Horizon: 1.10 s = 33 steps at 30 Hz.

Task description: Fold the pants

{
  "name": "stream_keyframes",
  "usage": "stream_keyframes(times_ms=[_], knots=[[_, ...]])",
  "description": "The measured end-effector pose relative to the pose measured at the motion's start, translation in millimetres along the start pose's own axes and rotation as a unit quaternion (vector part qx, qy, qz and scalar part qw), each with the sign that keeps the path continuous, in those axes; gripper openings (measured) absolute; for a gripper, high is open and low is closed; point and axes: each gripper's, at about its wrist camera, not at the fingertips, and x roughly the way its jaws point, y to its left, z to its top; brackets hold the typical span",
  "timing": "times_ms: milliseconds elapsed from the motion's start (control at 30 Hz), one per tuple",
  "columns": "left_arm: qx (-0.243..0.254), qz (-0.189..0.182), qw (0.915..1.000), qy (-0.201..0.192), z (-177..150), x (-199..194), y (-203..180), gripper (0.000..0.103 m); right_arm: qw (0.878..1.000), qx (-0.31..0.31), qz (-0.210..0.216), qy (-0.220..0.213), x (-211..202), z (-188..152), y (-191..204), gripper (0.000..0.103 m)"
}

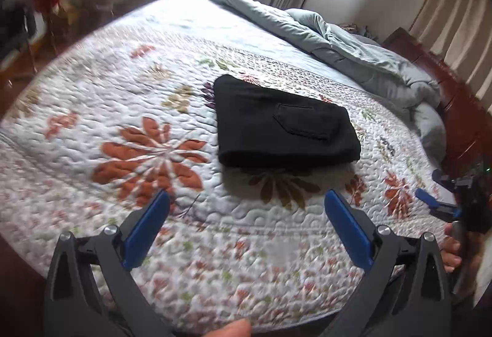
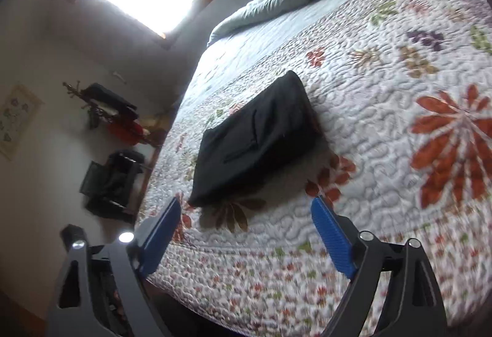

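The black pants (image 1: 284, 123) lie folded into a compact bundle on the floral quilt (image 1: 123, 109), back pocket facing up. My left gripper (image 1: 246, 201) is open and empty, held above the quilt short of the bundle. In the right wrist view the pants (image 2: 255, 137) lie ahead on the same quilt (image 2: 384, 121). My right gripper (image 2: 246, 207) is open and empty, also short of the bundle. The right gripper also shows at the right edge of the left wrist view (image 1: 439, 198).
A rumpled grey-blue duvet (image 1: 353, 44) is piled along the far side of the bed. A wooden bed frame (image 1: 455, 109) runs on the right. A coat stand with clothes (image 2: 107, 112) and a dark chair (image 2: 110, 183) stand beside the bed.
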Motion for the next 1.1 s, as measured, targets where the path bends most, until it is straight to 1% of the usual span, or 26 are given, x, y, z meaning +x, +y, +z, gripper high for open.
stream_keyframes(times_ms=[33,133,200,267,367,467,600,700,800,900,1100], knots=[[0.01,0.005,0.9999,-0.005,-6,-13,-6,0.1,1.0,-0.013,-0.017,-0.006,-9,-11,8,0.089],[0.012,0.013,0.9996,-0.022,-20,-46,-15,0.1,0.996,-0.054,-0.064,-0.037,-39,-39,30,0.094],[0.019,0.032,0.9987,-0.035,-29,-68,-22,0.1,0.991,-0.08,-0.093,-0.053,-54,-53,45,0.097],[0.021,0.046,0.9974,-0.052,-36,-84,-29,0.1,0.983,-0.11,-0.13,-0.074,-71,-68,64,0.099],[0.037,0.065,0.9944,-0.075,-49,-114,-45,0.1,0.97,-0.146,-0.164,-0.1,-92,-88,86,0.099],[0.047,0.08,0.9915,-0.092,-56,-135,-55,0.1,0.963,-0.168,-0.176,-0.115,-109,-103,105,0.099],[0.043,0.065,0.9933,-0.086,-68,-156,-68,0.1,0.96,-0.179,-0.178,-0.123,-129,-124,126,0.099],[0.048,0.07,0.9925,-0.088,-78,-166,-75,0.1,0.955,-0.19,-0.183,-0.132,-141,-134,139,0.099],[0.052,0.072,0.9919,-0.091,-88,-177,-82,0.1,0.946,-0.216,-0.196,-0.14,-147,-145,154,0.099],[0.062,0.092,0.9888,-0.1,-94,-185,-89,0.1,0.937,-0.235,-0.215,-0.145,-148,-152,165,0.099],[0.061,0.091,0.9892,-0.097,-101,-187,-95,0.1,0.938,-0.242,-0.211,-0.133,-137,-158,169,0.099]])
